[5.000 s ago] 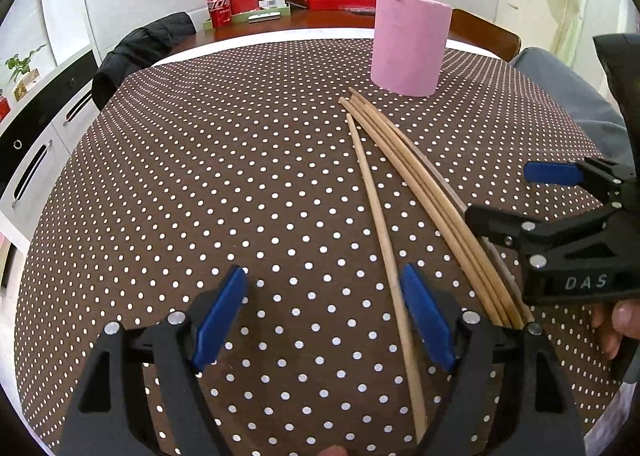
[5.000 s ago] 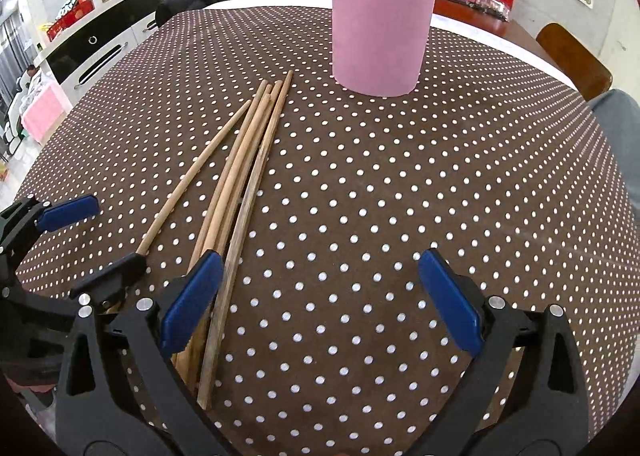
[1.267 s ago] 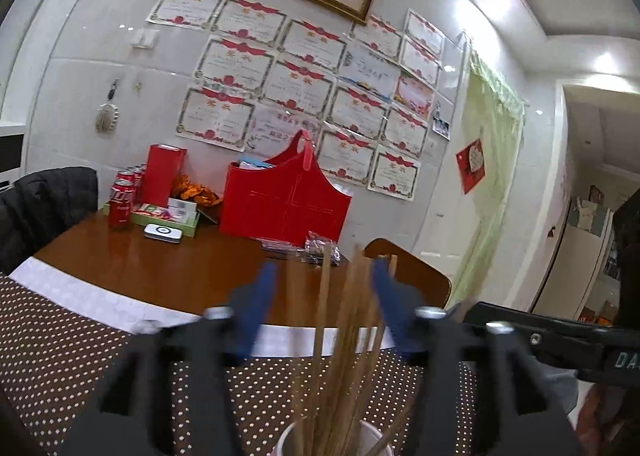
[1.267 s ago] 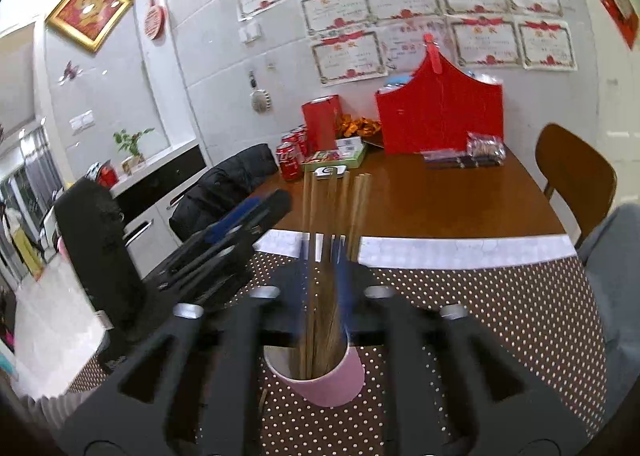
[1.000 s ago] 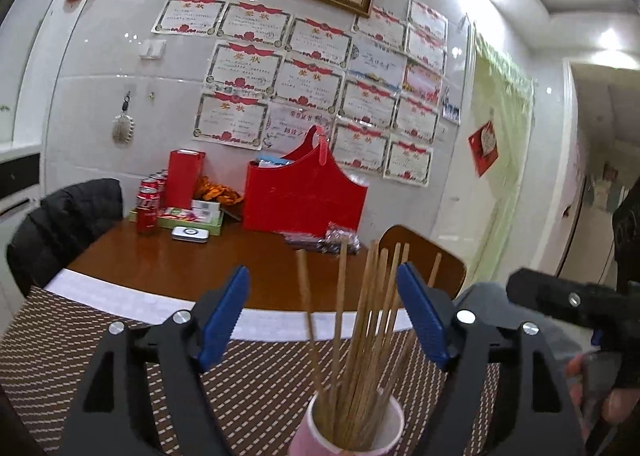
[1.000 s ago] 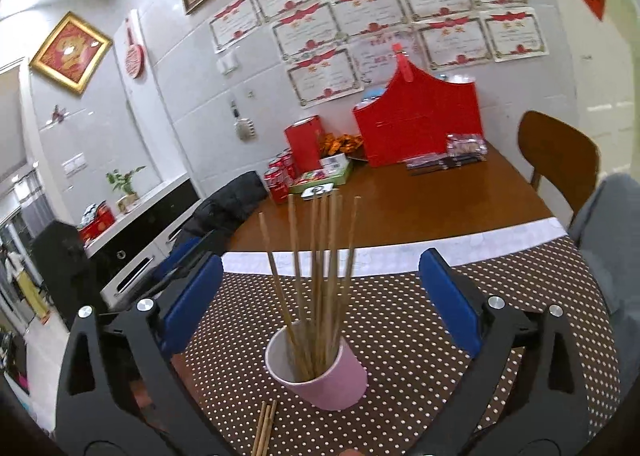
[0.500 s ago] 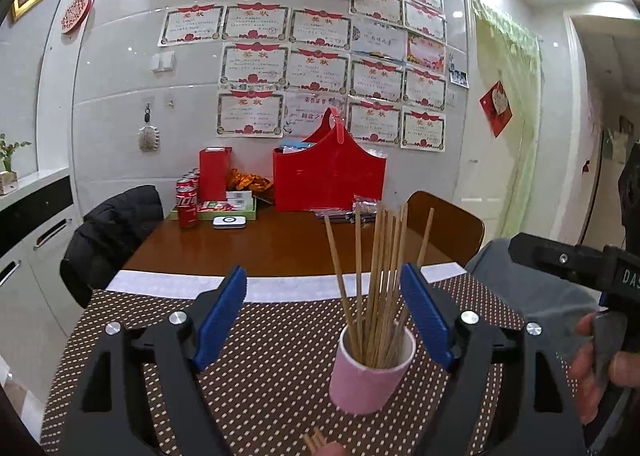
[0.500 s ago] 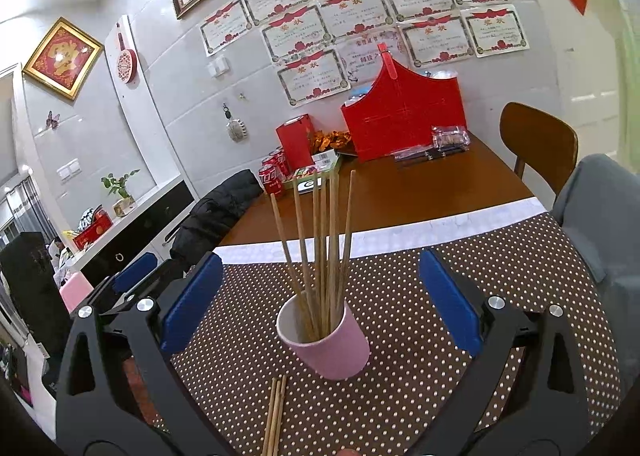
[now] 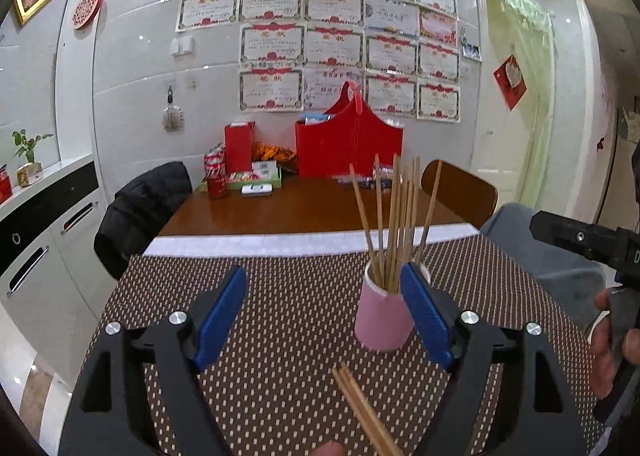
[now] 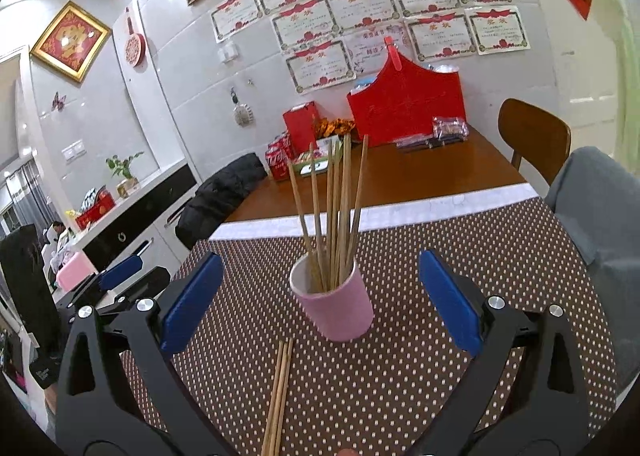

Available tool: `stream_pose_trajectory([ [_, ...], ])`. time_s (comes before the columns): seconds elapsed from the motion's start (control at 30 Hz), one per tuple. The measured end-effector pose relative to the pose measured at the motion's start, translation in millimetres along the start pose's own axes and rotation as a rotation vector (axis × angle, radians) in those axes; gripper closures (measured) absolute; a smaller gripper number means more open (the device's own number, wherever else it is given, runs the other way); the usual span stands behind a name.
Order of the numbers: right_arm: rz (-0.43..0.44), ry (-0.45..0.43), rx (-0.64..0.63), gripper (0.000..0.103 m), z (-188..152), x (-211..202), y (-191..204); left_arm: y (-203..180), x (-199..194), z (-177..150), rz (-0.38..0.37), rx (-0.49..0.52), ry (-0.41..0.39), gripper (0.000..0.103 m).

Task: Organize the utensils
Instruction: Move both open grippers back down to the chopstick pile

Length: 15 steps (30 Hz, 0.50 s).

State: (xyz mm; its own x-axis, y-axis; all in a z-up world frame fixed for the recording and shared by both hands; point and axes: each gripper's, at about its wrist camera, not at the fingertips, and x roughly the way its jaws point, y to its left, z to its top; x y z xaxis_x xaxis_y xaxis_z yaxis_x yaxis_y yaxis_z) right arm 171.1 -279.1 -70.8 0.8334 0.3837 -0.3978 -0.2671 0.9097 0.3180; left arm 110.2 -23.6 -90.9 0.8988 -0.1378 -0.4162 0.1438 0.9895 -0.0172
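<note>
A pink cup (image 9: 382,316) (image 10: 333,304) stands upright on the brown polka-dot tablecloth (image 9: 296,320) (image 10: 440,356), holding several wooden chopsticks (image 9: 394,223) (image 10: 334,207) that fan upward. A few loose chopsticks (image 9: 362,408) (image 10: 278,388) lie flat on the cloth in front of the cup. My left gripper (image 9: 323,320) is open with nothing between its blue pads, the cup just behind its right pad. My right gripper (image 10: 320,304) is open and empty too, framing the cup from a short way back. The right gripper's body (image 9: 588,240) shows at the left wrist view's right edge, in a hand.
Beyond the cloth, the bare wooden table (image 9: 304,207) carries a red bag (image 9: 348,147), a red box (image 9: 239,145) and soda cans (image 9: 214,175). A chair with a black jacket (image 9: 144,207) stands left, a wooden chair (image 10: 534,135) and a grey cushion (image 10: 600,207) right. White cabinets (image 9: 40,240) line the left wall.
Both grippers have drawn back from the cup and tilted down, so the cup looks smaller and the loose chopsticks on the cloth have come into view. Both stay open.
</note>
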Motion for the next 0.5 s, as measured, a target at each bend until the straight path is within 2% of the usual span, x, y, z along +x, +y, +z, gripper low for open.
stream_pose_trajectory([
  [0.23,-0.017,0.112,-0.05,0.006,-41.5,7.6,6.6,0.6,1.0,-39.3,0.022,0.009,0.1,0.025],
  [0.5,-0.051,0.329,-0.17,0.006,-115.4,35.9,15.8,6.0,17.0,-88.2,0.047,-0.017,0.254,0.025],
])
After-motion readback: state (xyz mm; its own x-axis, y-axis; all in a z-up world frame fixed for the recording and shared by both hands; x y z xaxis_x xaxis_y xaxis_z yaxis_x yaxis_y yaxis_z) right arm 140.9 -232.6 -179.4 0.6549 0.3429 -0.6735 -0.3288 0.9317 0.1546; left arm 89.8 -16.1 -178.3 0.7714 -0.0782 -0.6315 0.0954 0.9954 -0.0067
